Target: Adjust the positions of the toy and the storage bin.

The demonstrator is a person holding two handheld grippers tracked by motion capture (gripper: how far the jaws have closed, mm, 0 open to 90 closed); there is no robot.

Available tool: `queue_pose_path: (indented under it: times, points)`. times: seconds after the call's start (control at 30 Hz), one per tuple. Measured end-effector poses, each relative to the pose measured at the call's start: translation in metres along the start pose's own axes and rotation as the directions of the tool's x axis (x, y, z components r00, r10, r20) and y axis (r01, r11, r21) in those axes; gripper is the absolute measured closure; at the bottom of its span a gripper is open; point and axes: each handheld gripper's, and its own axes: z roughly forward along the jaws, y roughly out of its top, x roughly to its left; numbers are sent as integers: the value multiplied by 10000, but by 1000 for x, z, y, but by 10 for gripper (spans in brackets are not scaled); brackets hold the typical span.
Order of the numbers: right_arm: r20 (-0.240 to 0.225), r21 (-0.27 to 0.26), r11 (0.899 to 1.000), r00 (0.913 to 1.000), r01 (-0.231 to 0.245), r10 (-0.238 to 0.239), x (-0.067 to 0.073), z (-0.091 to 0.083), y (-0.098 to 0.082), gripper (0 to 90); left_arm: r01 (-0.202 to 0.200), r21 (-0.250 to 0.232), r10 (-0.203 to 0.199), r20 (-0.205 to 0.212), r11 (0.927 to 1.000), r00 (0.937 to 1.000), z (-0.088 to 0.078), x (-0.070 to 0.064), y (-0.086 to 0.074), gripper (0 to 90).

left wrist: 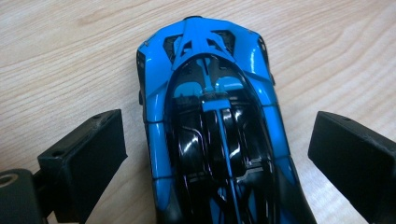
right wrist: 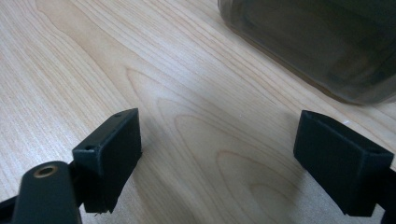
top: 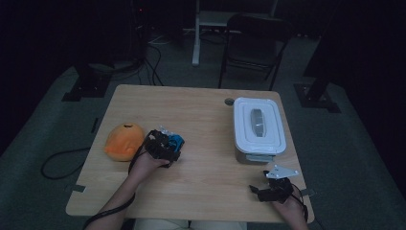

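Observation:
A glossy blue and black toy car [left wrist: 210, 93] lies on the wooden table [top: 206, 120], left of centre, and appears as a blue patch [top: 177, 140] in the high view. My left gripper [left wrist: 217, 154] is lowered over it with the car between its two black jaws. A strip of bare wood shows on each side between the pads [left wrist: 93, 149] and the car body, so the gripper is open. In the high view that gripper [top: 165, 146] sits just right of an orange soft toy [top: 123, 142]. Near the front right corner, my right gripper [top: 268, 188] [right wrist: 217, 154] stands open over bare wood.
A white-lidded box [top: 258, 125] with a grey handle stands at the right of the table; its translucent wall [right wrist: 317, 42] lies just beyond the right gripper. A folding chair [top: 253, 43] and dark stands are on the floor behind the table.

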Motion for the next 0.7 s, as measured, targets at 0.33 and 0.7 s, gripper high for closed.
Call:
queue_pose_path:
  times: [0.33, 0.7]
  points:
    - [3, 0, 10000, 10000, -1, 1, 0, 0, 0, 147, -137, 344, 140, -87, 9993, 9999, 7, 2, -4, 146]
    - [32, 7, 10000, 10000, -32, 32, 0, 0, 0, 148, -375, 302, 374, 16, 9988, 9993, 4, 1, -3, 255]
